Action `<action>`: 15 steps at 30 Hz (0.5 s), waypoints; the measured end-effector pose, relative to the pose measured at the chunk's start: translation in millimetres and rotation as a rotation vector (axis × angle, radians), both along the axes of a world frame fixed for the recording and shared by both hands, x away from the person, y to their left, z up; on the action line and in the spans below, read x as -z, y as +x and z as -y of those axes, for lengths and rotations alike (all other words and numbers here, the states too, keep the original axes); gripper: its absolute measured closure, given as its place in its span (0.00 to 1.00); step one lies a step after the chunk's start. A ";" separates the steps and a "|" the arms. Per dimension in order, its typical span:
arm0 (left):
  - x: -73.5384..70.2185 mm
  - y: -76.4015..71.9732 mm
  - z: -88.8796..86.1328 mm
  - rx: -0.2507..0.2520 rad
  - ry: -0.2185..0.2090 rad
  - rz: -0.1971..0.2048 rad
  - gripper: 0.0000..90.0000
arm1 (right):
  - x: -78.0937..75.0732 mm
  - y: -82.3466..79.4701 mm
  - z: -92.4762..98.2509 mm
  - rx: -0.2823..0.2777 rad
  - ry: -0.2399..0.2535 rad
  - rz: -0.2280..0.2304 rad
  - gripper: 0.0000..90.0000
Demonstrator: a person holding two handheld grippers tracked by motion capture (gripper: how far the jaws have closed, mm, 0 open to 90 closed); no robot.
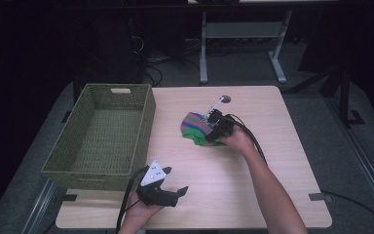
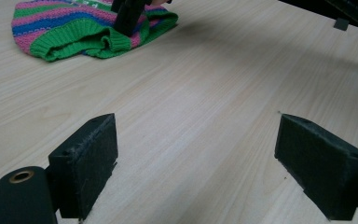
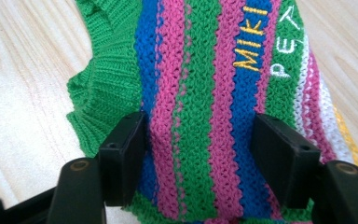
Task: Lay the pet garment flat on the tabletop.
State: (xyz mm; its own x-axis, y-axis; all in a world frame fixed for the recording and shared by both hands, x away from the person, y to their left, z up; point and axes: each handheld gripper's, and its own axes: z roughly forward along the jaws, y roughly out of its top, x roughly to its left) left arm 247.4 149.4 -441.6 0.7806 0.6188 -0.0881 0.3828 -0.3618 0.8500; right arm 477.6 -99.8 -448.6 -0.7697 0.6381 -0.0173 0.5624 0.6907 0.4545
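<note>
At the table's left we see a green woven basket point(image 1: 100, 131) with nothing inside, our left gripper point(image 1: 175, 187) near the front edge, jaws spread over bare wood, our right gripper point(image 1: 213, 127) mid-table, jaws straddling the striped knit point(image 1: 194, 126), forearm stretched forward.

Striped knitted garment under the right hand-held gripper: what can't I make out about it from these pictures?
- Striped pink, blue and green knitted garment: its type and full shape; right gripper view, cropped by the frame edges.
- Embroidered yellow and white lettering: words cut off at the top edge, right gripper view.
- Right hand-held gripper: jaws straddle the knit; whether the pads already pinch it is unclear.
- High view: garment small, partly covered by that gripper and hand.
</note>
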 end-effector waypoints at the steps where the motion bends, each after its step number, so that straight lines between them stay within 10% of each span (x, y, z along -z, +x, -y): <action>1: -0.6 -0.9 1.1 0.001 0.003 0.011 0.14 | 0.8 -0.6 1.7 0.010 0.013 0.002 0.41; 15: -0.5 -0.3 -0.1 -0.005 0.005 0.015 0.14 | -1.6 -3.3 0.6 0.060 0.000 -0.004 0.59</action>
State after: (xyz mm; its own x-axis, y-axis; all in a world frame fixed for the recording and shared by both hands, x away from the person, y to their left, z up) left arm 247.1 149.5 -441.1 0.7788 0.6230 -0.0730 0.3717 -0.3645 0.8538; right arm 474.3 -100.5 -447.0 -0.7305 0.6828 -0.0139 0.6044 0.6559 0.4522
